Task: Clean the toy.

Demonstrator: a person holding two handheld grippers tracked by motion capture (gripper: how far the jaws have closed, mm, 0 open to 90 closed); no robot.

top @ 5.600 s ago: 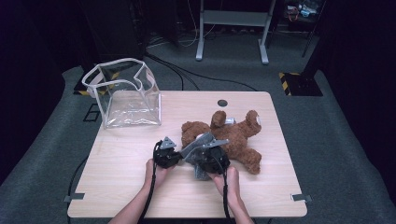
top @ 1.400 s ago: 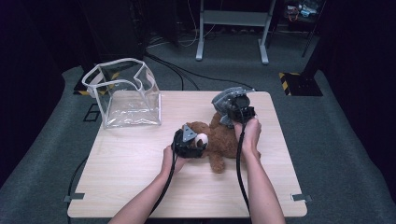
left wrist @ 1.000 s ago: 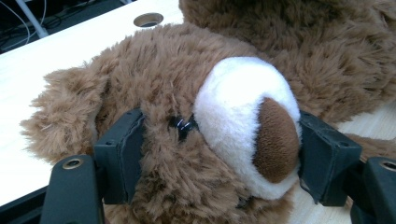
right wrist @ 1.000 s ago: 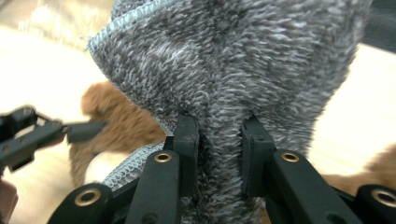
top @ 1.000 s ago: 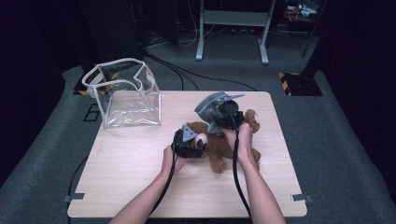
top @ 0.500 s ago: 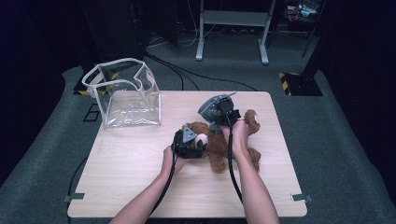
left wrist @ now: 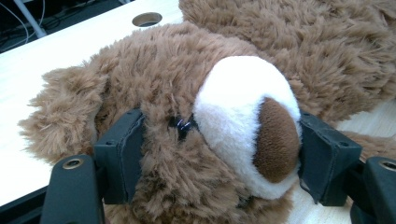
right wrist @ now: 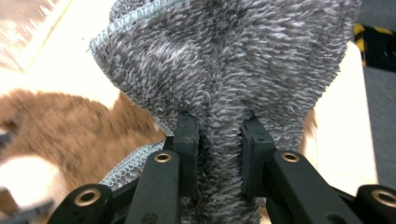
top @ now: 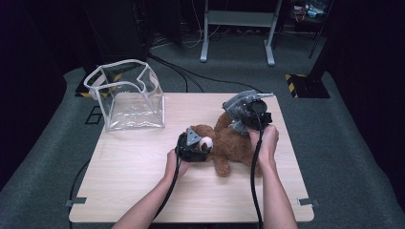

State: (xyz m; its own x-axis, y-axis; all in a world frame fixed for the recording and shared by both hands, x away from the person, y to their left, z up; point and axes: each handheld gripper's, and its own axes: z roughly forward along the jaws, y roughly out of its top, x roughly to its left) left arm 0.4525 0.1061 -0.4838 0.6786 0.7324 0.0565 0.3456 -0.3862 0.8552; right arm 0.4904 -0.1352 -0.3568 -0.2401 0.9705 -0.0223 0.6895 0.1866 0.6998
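A brown teddy bear (top: 234, 143) lies on the wooden table (top: 133, 162). My left gripper (top: 197, 147) is shut on the bear's head (left wrist: 177, 107). One pad presses the fur beside the eye, the other the side of the white muzzle (left wrist: 238, 102). Above the bear's upper body, my right gripper (top: 241, 114) is shut on a bunched grey knitted cloth (top: 236, 102). In the right gripper view the cloth (right wrist: 224, 60) stands pinched between the jaws of my right gripper (right wrist: 219, 140), with the bear (right wrist: 70, 126) blurred behind it.
A clear plastic bag (top: 126, 95) with a white rim stands open at the table's back left. A round hole (left wrist: 147, 19) is cut in the tabletop behind the bear. Dark carpet and cables surround the table.
The right gripper has swung to the right with the grey cloth, after drifting left over the bear. The left gripper and the bear's head have stayed put.
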